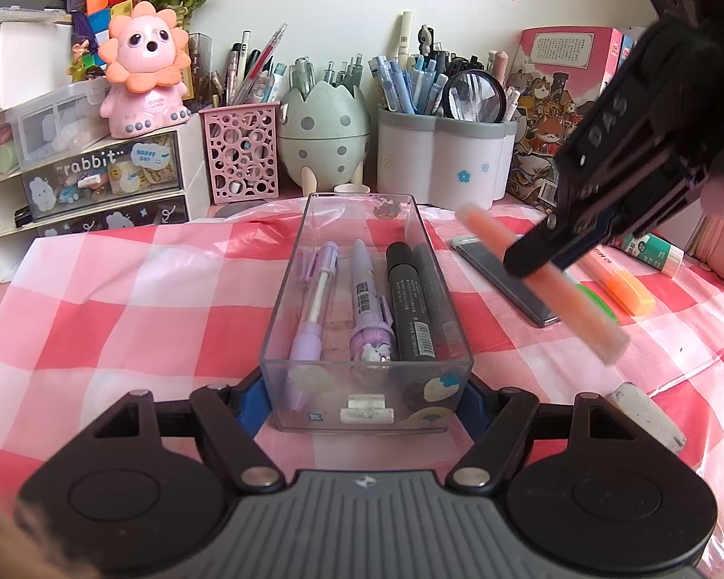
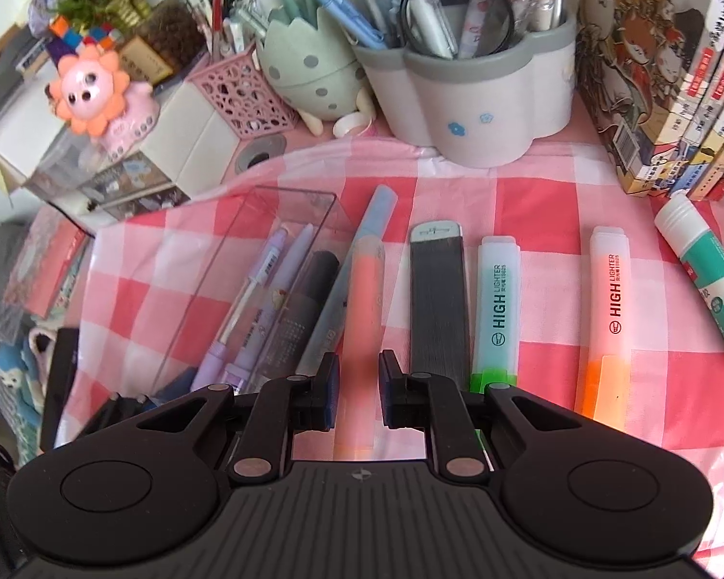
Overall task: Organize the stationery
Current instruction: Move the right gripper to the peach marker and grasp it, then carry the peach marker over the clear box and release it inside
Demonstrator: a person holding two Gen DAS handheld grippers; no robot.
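A clear plastic tray [image 1: 313, 251] sits on the checked cloth and holds two purple pens [image 1: 313, 309] and a black marker [image 1: 408, 304]. My left gripper [image 1: 367, 391] is shut on the tray's near end. My right gripper [image 2: 359, 386] is shut on a pink-orange pen [image 2: 362, 299] and holds it in the air right of the tray; the pen shows blurred in the left wrist view [image 1: 579, 304], gripped by the right gripper [image 1: 536, 260]. The tray [image 2: 217, 260] lies to the left in the right wrist view.
On the cloth lie a dark flat case [image 2: 439, 299], a green highlighter [image 2: 497, 309], an orange highlighter [image 2: 608, 318], a glue stick [image 2: 709, 270] and a light blue pen [image 2: 357, 251]. Pen holders [image 1: 439, 154], a drawer unit [image 1: 101, 183] and books [image 1: 560, 106] line the back. An eraser [image 1: 647, 415] lies near right.
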